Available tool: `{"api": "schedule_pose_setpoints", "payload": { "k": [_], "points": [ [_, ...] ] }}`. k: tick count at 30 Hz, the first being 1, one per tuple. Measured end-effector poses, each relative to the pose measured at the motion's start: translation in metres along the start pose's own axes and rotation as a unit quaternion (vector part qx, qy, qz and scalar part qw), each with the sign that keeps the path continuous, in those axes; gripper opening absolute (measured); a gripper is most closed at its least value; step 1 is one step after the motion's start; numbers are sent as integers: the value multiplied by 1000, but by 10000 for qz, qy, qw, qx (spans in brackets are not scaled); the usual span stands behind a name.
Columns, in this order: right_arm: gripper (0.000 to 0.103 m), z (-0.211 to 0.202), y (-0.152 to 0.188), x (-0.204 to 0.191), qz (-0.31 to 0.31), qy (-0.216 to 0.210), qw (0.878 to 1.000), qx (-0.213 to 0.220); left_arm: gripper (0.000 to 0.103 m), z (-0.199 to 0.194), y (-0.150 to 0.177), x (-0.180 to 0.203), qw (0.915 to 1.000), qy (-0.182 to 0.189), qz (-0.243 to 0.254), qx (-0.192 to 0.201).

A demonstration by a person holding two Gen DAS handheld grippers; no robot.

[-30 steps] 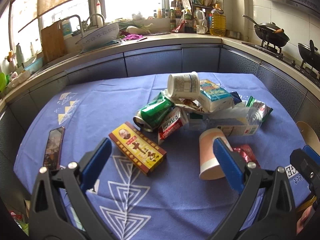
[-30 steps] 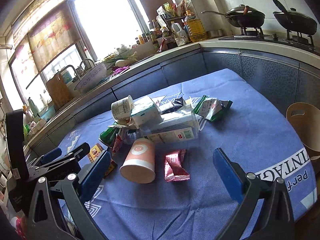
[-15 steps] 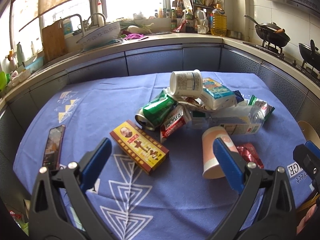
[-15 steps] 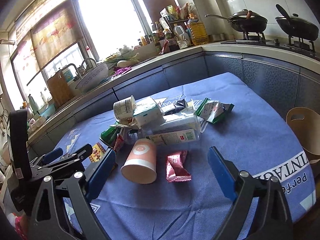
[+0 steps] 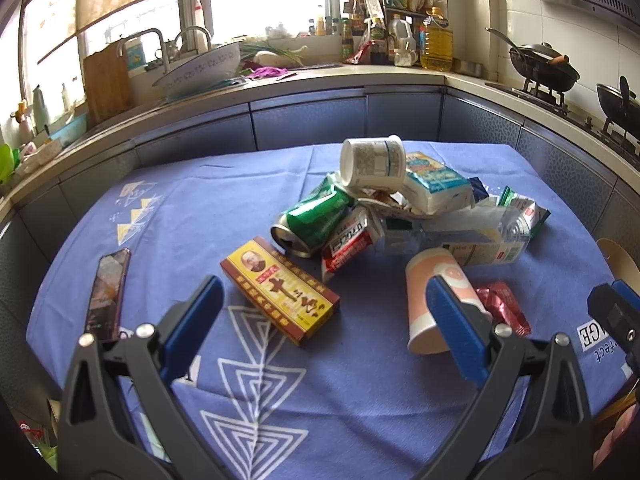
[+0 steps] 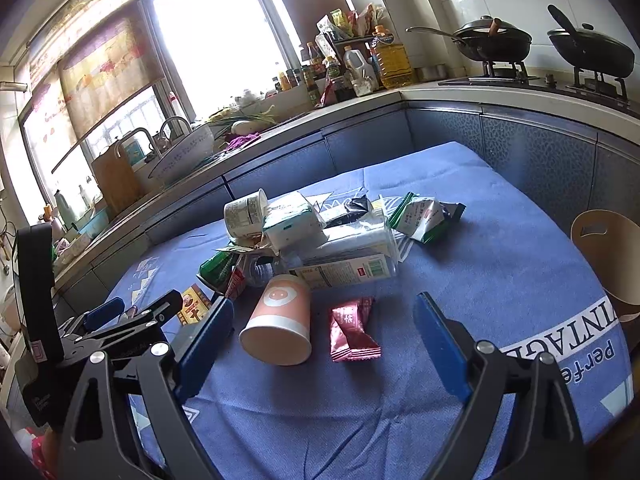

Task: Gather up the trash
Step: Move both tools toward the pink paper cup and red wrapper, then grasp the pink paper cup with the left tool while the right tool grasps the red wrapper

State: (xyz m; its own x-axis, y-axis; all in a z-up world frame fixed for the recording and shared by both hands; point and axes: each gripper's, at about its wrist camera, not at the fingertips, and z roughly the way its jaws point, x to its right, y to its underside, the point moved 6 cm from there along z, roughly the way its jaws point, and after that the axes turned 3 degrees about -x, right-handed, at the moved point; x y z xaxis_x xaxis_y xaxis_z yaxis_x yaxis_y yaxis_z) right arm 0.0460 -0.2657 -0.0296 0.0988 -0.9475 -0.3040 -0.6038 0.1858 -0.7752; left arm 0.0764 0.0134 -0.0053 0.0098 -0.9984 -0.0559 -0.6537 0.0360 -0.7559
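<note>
Trash sat in a heap mid-surface, on the blue cloth [image 5: 168,216]. White tub [image 5: 372,162] lay on its side on top, next to a tissue pack [image 5: 436,188]; green can [image 5: 316,220] w/ a red-and-white wrapper [image 5: 348,242] at the heap's left edge, clear bottle [image 5: 452,236] along the front, green snack bag [image 6: 420,216] on the far right. Pink paper cup [image 6: 280,320] lay tipped over just in front of the heap, mouth toward the cameras, w/ a red foil wrapper [image 6: 352,332] just beside it. Yellow box [image 5: 280,292] lay apart, left of the cup. Phone [image 5: 106,294] near the left edge.

Right gripper [image 6: 324,344] hung short of cup & wrapper, touching neither; its jaws had just narrowed a bit but stood wide, nothing held. Left gripper [image 5: 324,328] was spread wide too, empty, near the box.
</note>
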Motion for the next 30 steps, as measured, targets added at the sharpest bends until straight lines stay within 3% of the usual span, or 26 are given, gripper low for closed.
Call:
{"api": "schedule_pose_setpoints", "payload": {
  "k": [13,18,22,25,27,30],
  "points": [
    [77,11,9,11,-1,95,9998,-182,97,14,11,-8,9999,-5,-3,-133],
    [65,22,20,26,44,210,9990,-397,97,22,22,-13,9998,168,65,-128],
    [54,36,32,34,25,215,9976,-660,97,27,34,6,9977,475,458,-125],
    [46,47,39,35,-70,154,9963,-845,89,31,42,31,9933,716,899,-117],
    [41,53,42,34,-139,122,9953,-948,77,39,48,45,9895,917,1094,-242],
    [41,61,44,31,-256,46,9940,-1058,67,53,53,58,9853,1109,1209,-475]
  ]
}}
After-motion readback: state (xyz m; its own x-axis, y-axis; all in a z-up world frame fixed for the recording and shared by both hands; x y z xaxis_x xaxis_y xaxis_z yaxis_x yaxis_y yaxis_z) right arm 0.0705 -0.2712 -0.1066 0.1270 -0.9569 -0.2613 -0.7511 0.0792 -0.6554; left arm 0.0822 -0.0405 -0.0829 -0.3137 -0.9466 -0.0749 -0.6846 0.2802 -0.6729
